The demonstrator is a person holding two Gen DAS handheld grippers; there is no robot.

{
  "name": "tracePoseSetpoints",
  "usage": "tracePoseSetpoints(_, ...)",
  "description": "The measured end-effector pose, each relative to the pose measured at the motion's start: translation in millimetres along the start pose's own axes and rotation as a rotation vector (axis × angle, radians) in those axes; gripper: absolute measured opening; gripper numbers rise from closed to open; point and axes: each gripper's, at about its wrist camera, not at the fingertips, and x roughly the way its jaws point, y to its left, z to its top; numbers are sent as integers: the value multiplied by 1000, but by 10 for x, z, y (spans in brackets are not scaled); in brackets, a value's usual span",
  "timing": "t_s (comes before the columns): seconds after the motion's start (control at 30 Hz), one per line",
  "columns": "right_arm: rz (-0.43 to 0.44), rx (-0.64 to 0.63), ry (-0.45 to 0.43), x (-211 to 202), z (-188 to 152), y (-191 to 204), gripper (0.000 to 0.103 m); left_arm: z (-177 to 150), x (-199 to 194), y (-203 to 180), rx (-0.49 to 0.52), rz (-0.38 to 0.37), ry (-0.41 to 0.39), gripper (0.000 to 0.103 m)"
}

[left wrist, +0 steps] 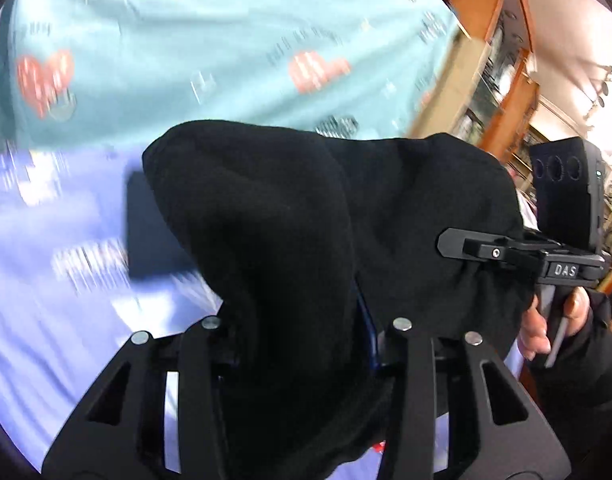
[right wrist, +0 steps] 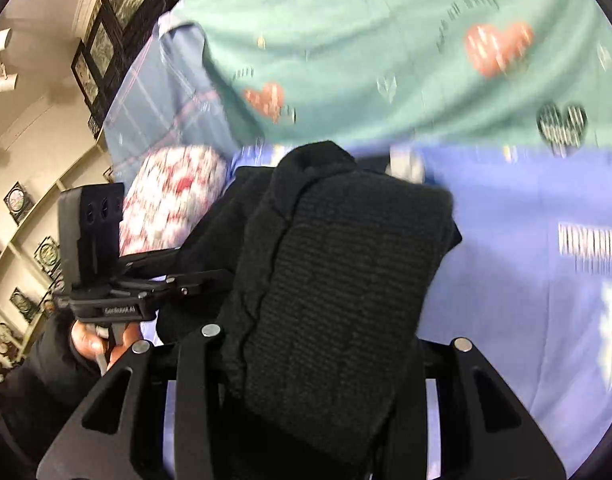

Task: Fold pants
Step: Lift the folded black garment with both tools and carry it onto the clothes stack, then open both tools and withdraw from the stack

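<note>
i have the black pants (left wrist: 306,240) lifted above the lavender sheet (left wrist: 46,320), bunched between both tools. my left gripper (left wrist: 306,360) pinches a thick wad of them, the cloth filling the gap between its fingers; my right gripper (right wrist: 313,380) does the same on a ribbed, cuff-like part (right wrist: 345,272). the fabric reads as soft, heavy knit: it sags, clings to itself, and won't hold a crease unaided, so i judge the seams and the waistband the best places to grip. beyond the pants lies the teal blanket (right wrist: 385,60), its edge just past them; a floral pillow (right wrist: 170,196) sits to their left in the right wrist view. the bare sheet nearer me gives room to lay them flat.
</note>
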Motion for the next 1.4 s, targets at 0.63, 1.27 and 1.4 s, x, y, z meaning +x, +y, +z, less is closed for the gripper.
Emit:
tracePoseSetpoints(0.63, -191, 122, -198, 866, 274, -841, 95, -145, 454, 1582, -383, 186, -78, 101)
tracePoseSetpoints(1.27, -409, 31, -142, 9, -2295, -68, 102, -2447, -494, -106, -122, 639, -141, 101)
tracePoseSetpoints(1.4, -473, 79, -197, -91, -2327, -128, 102, -2440, -458, -139, -87, 679, -146, 101)
